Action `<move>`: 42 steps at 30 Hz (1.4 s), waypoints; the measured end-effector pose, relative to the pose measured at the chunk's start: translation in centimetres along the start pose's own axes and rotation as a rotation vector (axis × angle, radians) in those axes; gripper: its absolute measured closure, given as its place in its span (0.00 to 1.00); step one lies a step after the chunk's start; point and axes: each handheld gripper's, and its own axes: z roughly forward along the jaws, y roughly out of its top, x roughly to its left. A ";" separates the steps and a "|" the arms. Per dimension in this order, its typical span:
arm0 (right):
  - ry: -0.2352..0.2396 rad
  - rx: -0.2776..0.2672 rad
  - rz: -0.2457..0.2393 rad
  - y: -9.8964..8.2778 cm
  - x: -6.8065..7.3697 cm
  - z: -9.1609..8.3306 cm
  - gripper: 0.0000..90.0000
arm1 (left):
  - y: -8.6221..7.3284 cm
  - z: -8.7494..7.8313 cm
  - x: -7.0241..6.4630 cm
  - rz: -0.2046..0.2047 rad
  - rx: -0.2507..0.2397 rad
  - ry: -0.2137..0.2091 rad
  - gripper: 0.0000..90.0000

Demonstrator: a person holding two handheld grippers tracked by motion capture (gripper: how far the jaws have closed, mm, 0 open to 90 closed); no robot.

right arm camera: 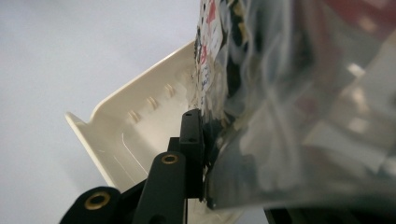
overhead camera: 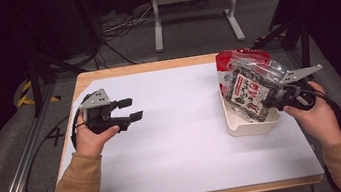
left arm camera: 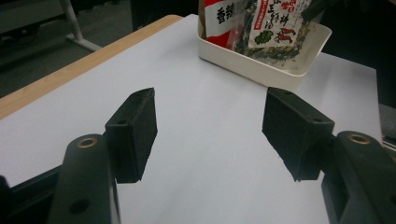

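Crinkly clear plastic crowds the right gripper view: the right claw (overhead camera: pixel 279 97) is pinching the snack bag (overhead camera: pixel 248 87) by its edge, jaws pressed on the film, with the bag hanging partly inside the cream tray (overhead camera: pixel 256 127) at the worktop's (overhead camera: pixel 177 125) right side. Best play now, I'd say: keep the pinch firm, lower slowly, let the bag's bottom settle flat before letting go. Across the worktop, the left claw (overhead camera: pixel 127 109) sits spread and empty, well apart from the tray, ready to steady it if it slides.
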 end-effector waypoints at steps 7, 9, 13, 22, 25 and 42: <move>-0.015 -0.021 -0.008 0.1 0.0 -0.1 0.81 | -0.3 -0.2 0.1 -0.011 0.003 0.003 0.40; -0.020 -0.039 -0.005 0.0 0.0 -0.2 0.80 | -0.4 -0.2 0.0 -0.013 0.009 0.002 0.39; -0.043 -0.105 0.001 -0.2 0.1 -0.7 0.64 | -0.6 -0.3 -0.2 -0.013 0.014 0.006 0.39; -0.102 -0.230 0.066 -1.6 0.1 -2.8 0.34 | -1.2 -1.0 -1.1 0.003 0.018 0.024 0.38; -0.104 -0.253 0.071 -2.3 0.4 -3.5 0.32 | -1.5 -1.6 -1.5 0.006 0.023 0.029 0.38; -0.040 -0.316 0.026 -7.3 3.7 -2.7 0.27 | -4.3 -3.5 -3.6 -0.001 0.013 0.017 0.37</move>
